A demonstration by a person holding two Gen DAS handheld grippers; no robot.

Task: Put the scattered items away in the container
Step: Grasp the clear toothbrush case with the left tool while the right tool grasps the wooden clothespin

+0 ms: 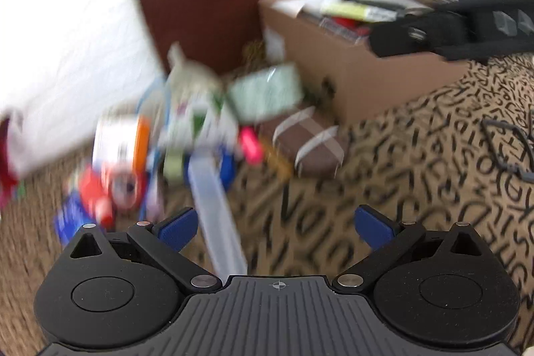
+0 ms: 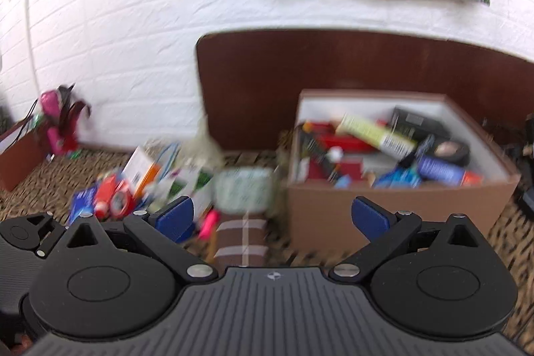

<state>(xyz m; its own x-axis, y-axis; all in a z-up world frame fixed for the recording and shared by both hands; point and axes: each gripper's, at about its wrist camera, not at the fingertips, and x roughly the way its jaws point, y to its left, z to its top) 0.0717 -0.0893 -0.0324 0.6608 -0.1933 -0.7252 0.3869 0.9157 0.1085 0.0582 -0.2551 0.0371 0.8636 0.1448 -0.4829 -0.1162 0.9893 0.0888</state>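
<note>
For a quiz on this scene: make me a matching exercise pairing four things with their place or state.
Things:
1. cardboard box
2. toy football
3. clear ruler
4. left gripper

Places or states:
A. open, holding nothing
B. on the rug, reaching in beside one blue finger
C. on the rug just left of the box, brown with white stripes
D. against the dark brown panel, already holding items

Pairs: 1-D, 2-C, 3-B, 4-A
</note>
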